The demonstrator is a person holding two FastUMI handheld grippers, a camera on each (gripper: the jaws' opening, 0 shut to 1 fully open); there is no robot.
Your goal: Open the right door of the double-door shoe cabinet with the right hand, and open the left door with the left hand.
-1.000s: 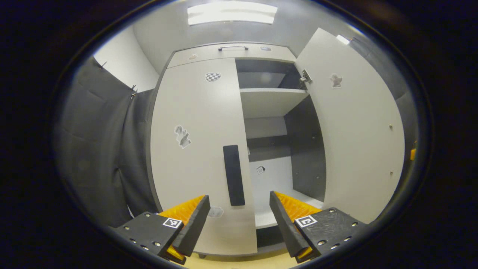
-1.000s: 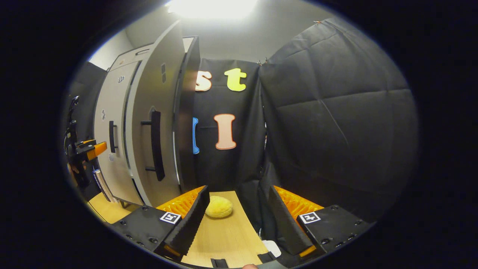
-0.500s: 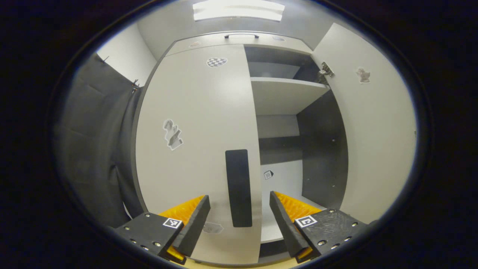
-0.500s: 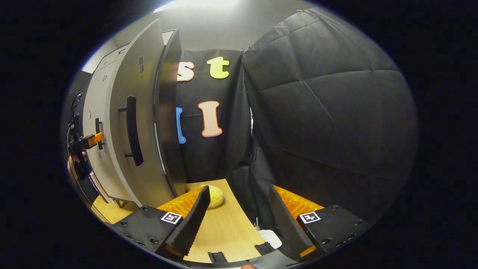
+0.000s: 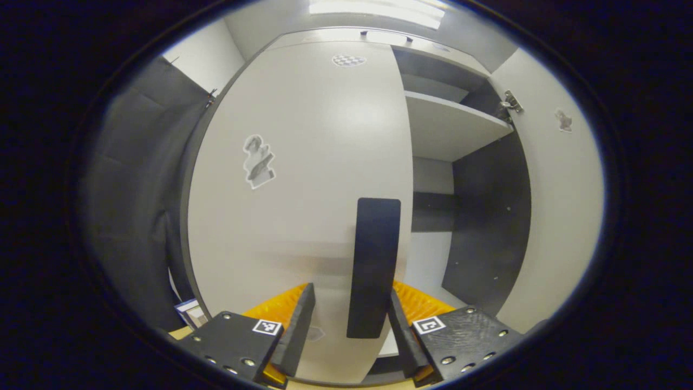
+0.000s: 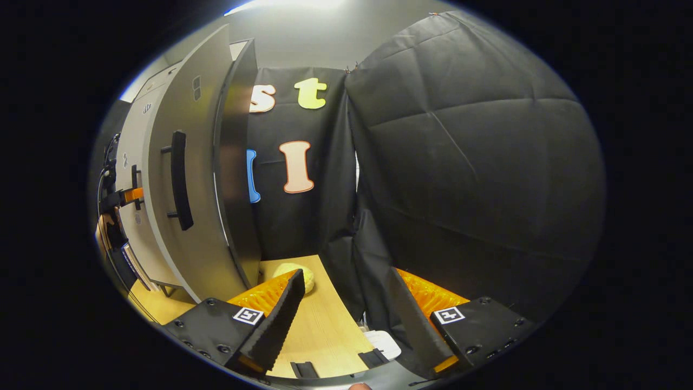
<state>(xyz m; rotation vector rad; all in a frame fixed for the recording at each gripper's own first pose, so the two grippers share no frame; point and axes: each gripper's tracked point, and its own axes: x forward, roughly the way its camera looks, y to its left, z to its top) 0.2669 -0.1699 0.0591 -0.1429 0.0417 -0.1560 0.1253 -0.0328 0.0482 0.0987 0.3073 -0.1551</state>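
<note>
In the left gripper view, the left hand-held gripper stands open around the dark handle of the closed left door, centre frame, fingers not pressing it. The right door stands open at right. The right hand-held gripper is open and empty above the counter.

The left tongs straddle the closed left door's dark handle, fingers apart.
</note>
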